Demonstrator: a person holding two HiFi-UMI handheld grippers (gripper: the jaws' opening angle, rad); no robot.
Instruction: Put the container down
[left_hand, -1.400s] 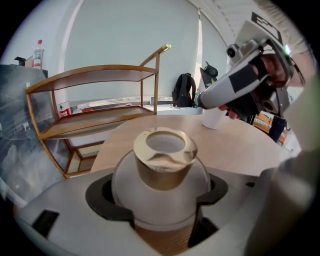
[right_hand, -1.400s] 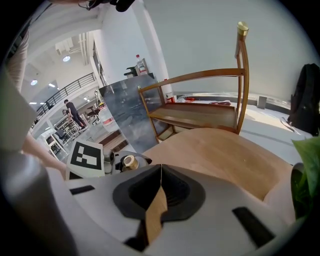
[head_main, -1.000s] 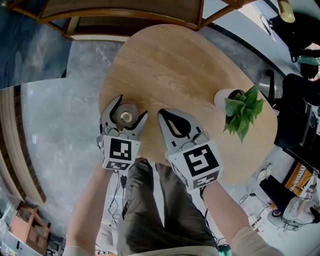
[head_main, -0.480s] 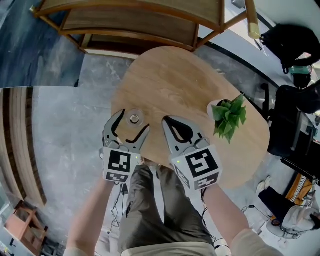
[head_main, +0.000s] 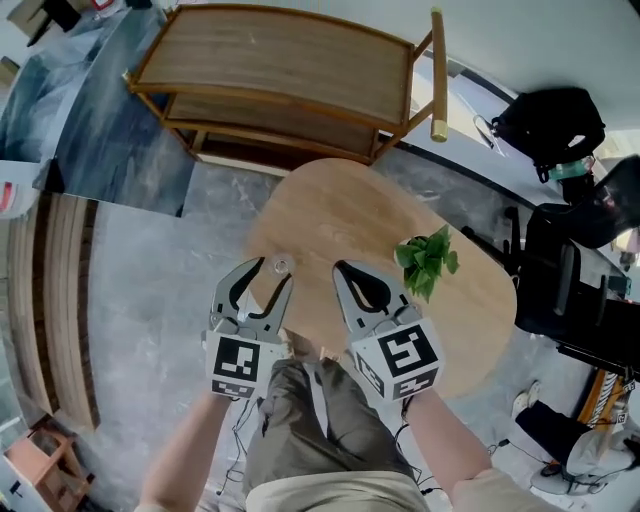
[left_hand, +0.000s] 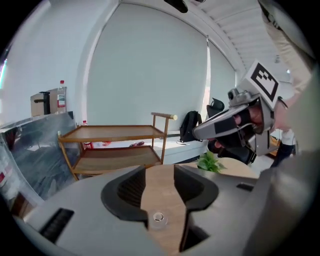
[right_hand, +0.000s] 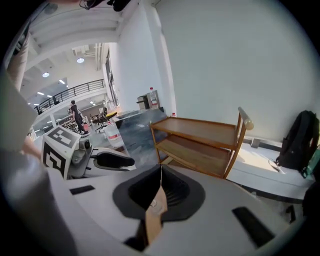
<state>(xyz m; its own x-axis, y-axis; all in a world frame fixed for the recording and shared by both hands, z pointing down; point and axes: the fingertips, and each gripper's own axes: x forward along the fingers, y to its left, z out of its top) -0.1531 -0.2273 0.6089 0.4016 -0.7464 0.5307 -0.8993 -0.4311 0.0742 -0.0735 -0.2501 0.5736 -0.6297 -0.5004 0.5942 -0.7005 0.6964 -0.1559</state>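
The container (head_main: 279, 266), a small clear jar, stands alone on the round wooden table (head_main: 340, 215) near its left edge, far below my hands. My left gripper (head_main: 268, 274) hangs high above it. Its jaws have just been closing, and a gap remains with nothing in it. In the left gripper view the container (left_hand: 158, 218) shows through that gap, down on the tabletop. My right gripper (head_main: 341, 270) is beside the left one, equally high, its tips (right_hand: 160, 168) pressed together and holding nothing.
A small potted plant (head_main: 425, 262) stands on the table's right side. A two-level wooden shelf rack (head_main: 280, 80) is beyond the table. A black backpack (head_main: 550, 125) and dark chairs (head_main: 560, 290) are on the right. Grey floor (head_main: 150, 260) surrounds the table.
Both grippers have risen well above the table, which now looks smaller. The container stays on the tabletop. The left jaws have narrowed from wide open.
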